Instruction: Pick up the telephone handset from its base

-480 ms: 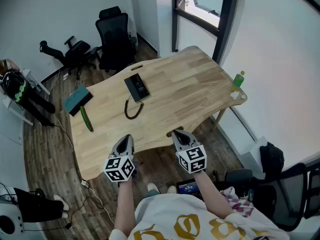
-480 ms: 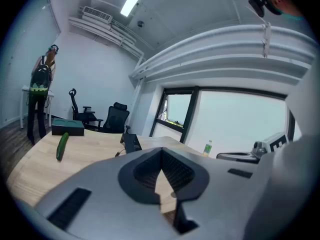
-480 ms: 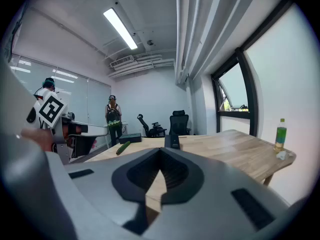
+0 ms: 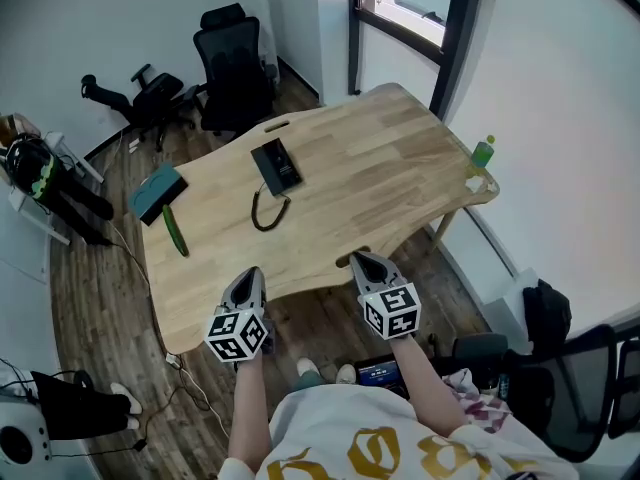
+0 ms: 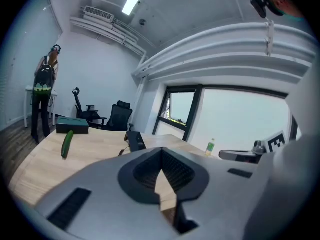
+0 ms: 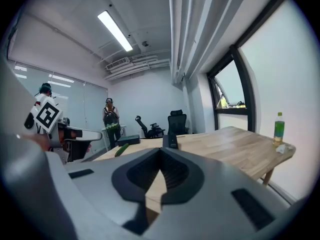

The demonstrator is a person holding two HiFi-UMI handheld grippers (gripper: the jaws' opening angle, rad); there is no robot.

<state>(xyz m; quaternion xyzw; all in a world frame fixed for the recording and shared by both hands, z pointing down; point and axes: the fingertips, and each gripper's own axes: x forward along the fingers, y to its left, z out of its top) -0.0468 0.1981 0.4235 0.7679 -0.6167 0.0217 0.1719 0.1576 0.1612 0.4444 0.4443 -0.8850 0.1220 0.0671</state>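
Note:
The black telephone (image 4: 275, 166) lies on the wooden table (image 4: 380, 178), far of centre, with its handset on the base and a dark cord (image 4: 266, 211) looping toward me. It also shows small in the left gripper view as the telephone (image 5: 135, 140) and in the right gripper view as the telephone (image 6: 170, 140). My left gripper (image 4: 254, 272) and right gripper (image 4: 358, 258) hover side by side at the table's near edge, well short of the phone. Both are shut with nothing between their jaws, as the left gripper (image 5: 161, 150) and right gripper (image 6: 160, 150) show close up.
A green cucumber (image 4: 175, 231) and a teal box (image 4: 157, 192) lie at the table's left end. A green bottle (image 4: 482, 154) stands at the right corner. Black office chairs (image 4: 232, 68) stand beyond the table, and a person (image 6: 110, 119) stands by the far wall.
The head view has shifted slightly. Both grippers stay shut at the table's near edge, and the phone has not moved.

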